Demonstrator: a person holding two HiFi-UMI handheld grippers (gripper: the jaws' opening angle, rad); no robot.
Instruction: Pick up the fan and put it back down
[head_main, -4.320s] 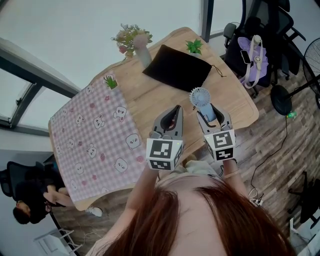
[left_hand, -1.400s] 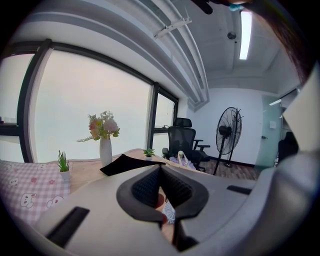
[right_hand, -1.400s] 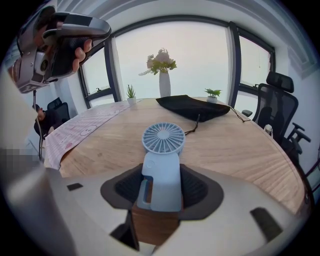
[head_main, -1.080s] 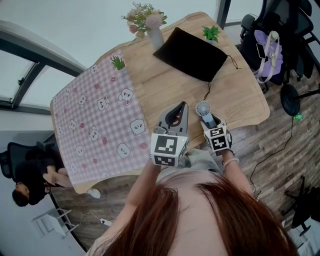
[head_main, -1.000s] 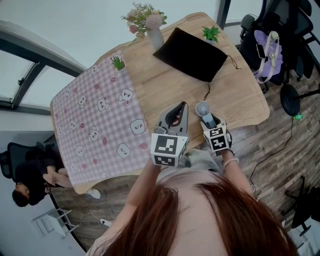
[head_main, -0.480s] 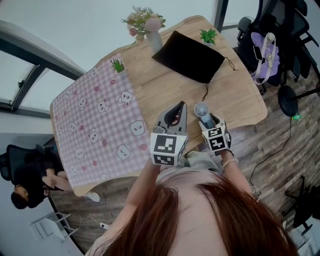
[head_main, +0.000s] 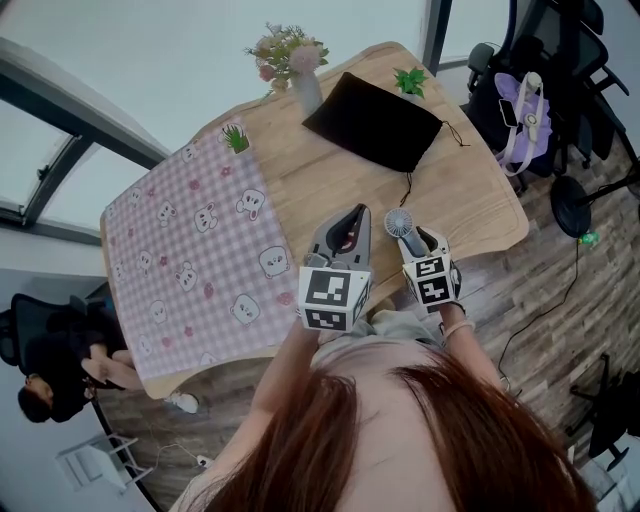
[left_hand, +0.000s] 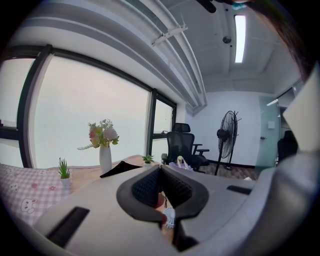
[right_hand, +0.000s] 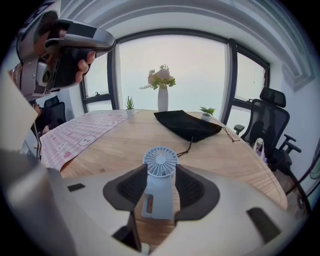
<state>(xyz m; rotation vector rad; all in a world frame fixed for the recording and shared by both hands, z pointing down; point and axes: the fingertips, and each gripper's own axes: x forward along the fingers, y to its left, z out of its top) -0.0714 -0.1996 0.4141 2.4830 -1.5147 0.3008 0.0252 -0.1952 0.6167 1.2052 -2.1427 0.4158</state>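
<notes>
A small pale-blue handheld fan (right_hand: 160, 162) stands upright between the jaws of my right gripper (right_hand: 161, 189). The jaws are closing and their dark pads lie against both sides of its handle. From the head view the fan (head_main: 398, 222) sticks out ahead of the right gripper (head_main: 412, 236), over the near part of the wooden table (head_main: 470, 200). My left gripper (head_main: 352, 215) hovers just left of it with its tips together and nothing in them. In the left gripper view the left gripper (left_hand: 160, 170) hides most of the fan (left_hand: 170, 216).
A black drawstring pouch (head_main: 375, 122) lies at the back of the table, its cord trailing toward the fan. A pink checked cloth (head_main: 195, 250) covers the left half. A vase of flowers (head_main: 300, 75) and two small plants (head_main: 236, 138) (head_main: 410, 80) stand along the far edge. Office chairs (head_main: 525, 110) stand at the right.
Several seconds ago the right gripper held the fan higher and further forward; it now sits nearer the front edge. Over the last second the right gripper rose slightly around it. The left gripper stayed put.
</notes>
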